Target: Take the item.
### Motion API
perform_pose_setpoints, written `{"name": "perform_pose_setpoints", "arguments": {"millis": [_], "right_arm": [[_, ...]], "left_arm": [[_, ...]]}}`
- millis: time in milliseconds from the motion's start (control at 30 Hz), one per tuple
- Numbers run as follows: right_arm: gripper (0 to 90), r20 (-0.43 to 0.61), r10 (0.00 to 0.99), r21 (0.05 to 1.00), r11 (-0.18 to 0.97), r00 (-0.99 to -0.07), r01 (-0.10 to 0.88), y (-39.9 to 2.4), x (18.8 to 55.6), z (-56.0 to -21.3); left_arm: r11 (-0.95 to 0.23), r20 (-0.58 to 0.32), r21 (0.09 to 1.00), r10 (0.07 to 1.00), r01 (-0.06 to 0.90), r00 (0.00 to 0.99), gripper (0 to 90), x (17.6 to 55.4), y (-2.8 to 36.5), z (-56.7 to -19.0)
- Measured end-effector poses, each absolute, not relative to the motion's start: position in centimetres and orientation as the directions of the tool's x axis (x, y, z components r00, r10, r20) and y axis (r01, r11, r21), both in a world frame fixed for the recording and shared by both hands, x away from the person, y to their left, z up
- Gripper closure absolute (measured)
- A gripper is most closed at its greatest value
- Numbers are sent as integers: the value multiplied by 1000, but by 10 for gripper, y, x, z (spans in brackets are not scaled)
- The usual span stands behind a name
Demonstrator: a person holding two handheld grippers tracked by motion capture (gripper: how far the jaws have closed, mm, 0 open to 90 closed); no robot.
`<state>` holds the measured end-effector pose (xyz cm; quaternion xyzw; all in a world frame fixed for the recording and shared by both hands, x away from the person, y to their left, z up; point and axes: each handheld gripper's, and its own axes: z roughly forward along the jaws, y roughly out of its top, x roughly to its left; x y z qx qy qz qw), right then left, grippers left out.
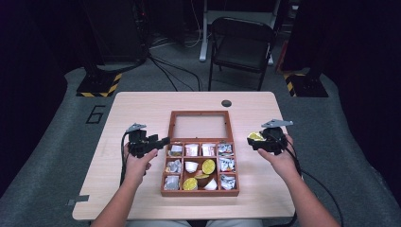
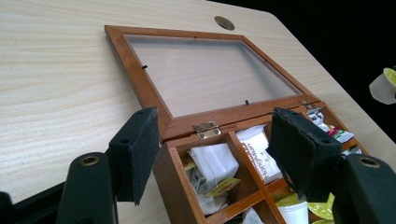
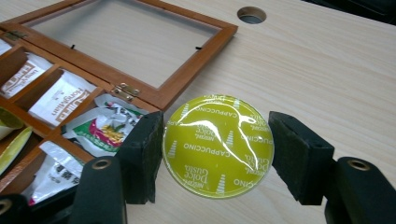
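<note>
Capsule position is the whole story here: our right gripper (image 3: pixel 215 154) has the round yellow-green foil-topped coffee capsule (image 3: pixel 218 145) pinched across its rim, jaws about half open around it, held over bare tabletop just off the right side of the brown wooden compartment box (image 1: pixel 199 192). So the box lies to the capsule's left, and the capsule is round, so no long axis to fuss over. Our left gripper (image 2: pixel 212 156) holds nothing, jaws half open, straddling the box's near left corner, so we'd say the right hand does the placing.
</note>
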<state>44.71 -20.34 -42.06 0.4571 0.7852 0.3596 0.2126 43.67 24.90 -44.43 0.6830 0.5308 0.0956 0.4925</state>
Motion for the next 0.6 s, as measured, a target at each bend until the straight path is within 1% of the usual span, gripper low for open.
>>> {"name": "perform_pose_setpoints", "arguments": {"millis": [200,467,600], "right_arm": [[374,-7,885,761,307,-466,572,-211,450,-424],[374,-8,908,741,287,-420,606,-221,452,-451],[374,1,923,739,259,-386,621,-225,454,-461]], "left_arm": [[49,-393,775,819,631,419,334,436,250,-444],[47,-391,776,819,629,420,334,437,252,-443],[50,-394,776,817,629,421,333,437,252,-444]]}}
